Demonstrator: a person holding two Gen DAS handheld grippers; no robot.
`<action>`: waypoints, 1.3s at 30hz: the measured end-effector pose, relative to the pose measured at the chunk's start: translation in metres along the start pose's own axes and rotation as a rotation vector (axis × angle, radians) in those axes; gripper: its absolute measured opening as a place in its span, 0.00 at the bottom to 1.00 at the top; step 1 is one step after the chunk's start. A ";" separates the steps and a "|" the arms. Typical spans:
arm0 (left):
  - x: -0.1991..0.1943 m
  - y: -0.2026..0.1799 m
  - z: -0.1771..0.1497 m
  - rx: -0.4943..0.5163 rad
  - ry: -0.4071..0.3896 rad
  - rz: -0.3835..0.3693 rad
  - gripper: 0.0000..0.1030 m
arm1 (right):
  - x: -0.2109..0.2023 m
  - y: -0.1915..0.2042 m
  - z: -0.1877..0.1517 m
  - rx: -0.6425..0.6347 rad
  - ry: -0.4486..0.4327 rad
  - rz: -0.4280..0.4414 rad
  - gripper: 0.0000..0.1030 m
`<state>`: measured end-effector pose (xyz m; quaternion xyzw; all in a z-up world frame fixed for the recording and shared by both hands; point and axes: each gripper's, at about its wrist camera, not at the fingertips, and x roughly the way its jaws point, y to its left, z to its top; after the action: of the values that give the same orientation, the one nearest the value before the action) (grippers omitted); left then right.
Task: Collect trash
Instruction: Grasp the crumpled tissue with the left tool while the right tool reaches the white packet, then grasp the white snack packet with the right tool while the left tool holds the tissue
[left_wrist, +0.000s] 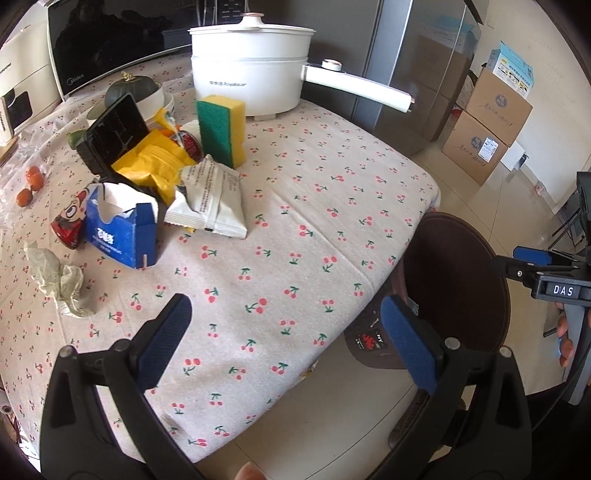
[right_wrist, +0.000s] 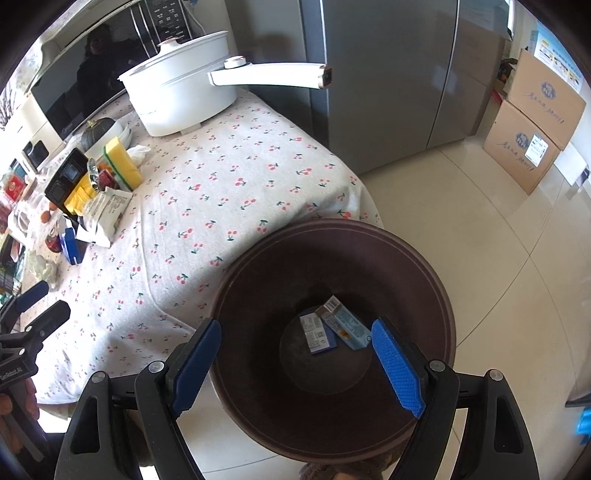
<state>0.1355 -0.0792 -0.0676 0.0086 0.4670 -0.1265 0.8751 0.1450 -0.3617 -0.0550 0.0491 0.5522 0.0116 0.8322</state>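
A dark brown bin (right_wrist: 436, 288) stands on the floor beside the table; two small cartons (right_wrist: 332, 330) lie at its bottom. My right gripper (right_wrist: 295, 354) is open and empty right above the bin. My left gripper (left_wrist: 284, 328) is open and empty above the table's front edge. On the table lie a crumpled tissue (left_wrist: 59, 280), a blue tissue box (left_wrist: 118, 232), a white wrapper (left_wrist: 210, 197), a red can (left_wrist: 68, 225) and yellow wrappers (left_wrist: 159, 162). The bin also shows in the left wrist view (left_wrist: 458, 258).
A white pot (left_wrist: 251, 70) with a long handle (left_wrist: 362, 86) stands at the table's back. A yellow-green sponge (left_wrist: 221, 129), a black tray (left_wrist: 114, 129), a squash in a bowl (left_wrist: 136, 88) and a microwave (left_wrist: 96, 40) are nearby. Cardboard boxes (left_wrist: 491, 125) and a fridge (right_wrist: 388, 74) stand behind.
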 end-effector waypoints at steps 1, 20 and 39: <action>-0.002 0.008 0.000 -0.012 -0.003 0.012 0.99 | 0.001 0.006 0.002 -0.009 0.000 0.004 0.83; 0.018 0.168 -0.003 -0.162 0.058 0.307 0.99 | 0.036 0.125 0.048 -0.157 0.029 0.067 0.84; 0.033 0.201 -0.004 -0.246 0.100 0.176 0.36 | 0.105 0.235 0.091 -0.107 0.066 0.259 0.85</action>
<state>0.1962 0.1088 -0.1173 -0.0515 0.5193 0.0096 0.8530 0.2781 -0.1264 -0.0940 0.0753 0.5669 0.1498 0.8065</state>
